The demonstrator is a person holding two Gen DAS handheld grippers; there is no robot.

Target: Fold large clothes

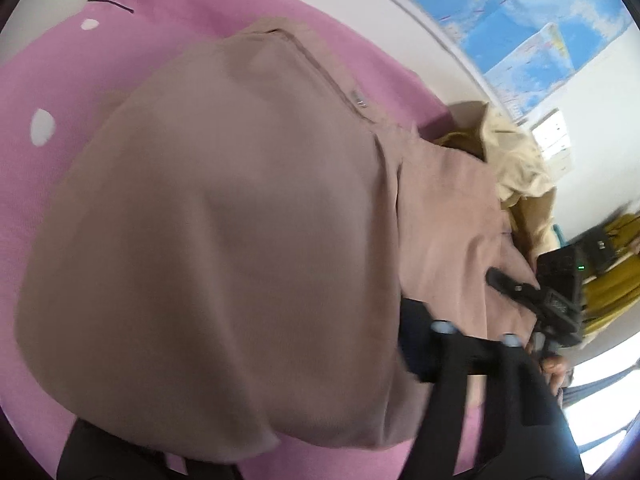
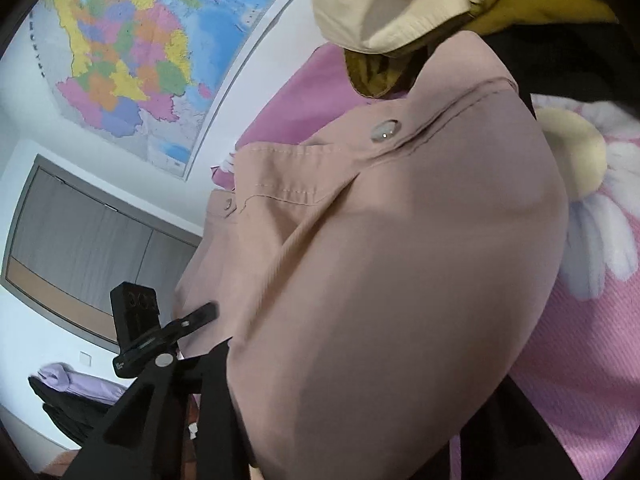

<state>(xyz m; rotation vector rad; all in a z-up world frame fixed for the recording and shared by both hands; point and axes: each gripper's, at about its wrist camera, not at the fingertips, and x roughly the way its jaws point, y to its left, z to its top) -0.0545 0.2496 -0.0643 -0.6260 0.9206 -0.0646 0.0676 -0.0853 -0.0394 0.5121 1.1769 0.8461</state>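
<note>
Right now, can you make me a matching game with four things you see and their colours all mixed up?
Things:
1. jacket
2. bedcover
3. map
4. crumpled cloth

Colours:
a. cream
b. bright pink with white flowers
c. dusty pinkish brown
d. blue sea with many-coloured patches

Pairs: 1-c, 2-b, 3-d, 4-a
</note>
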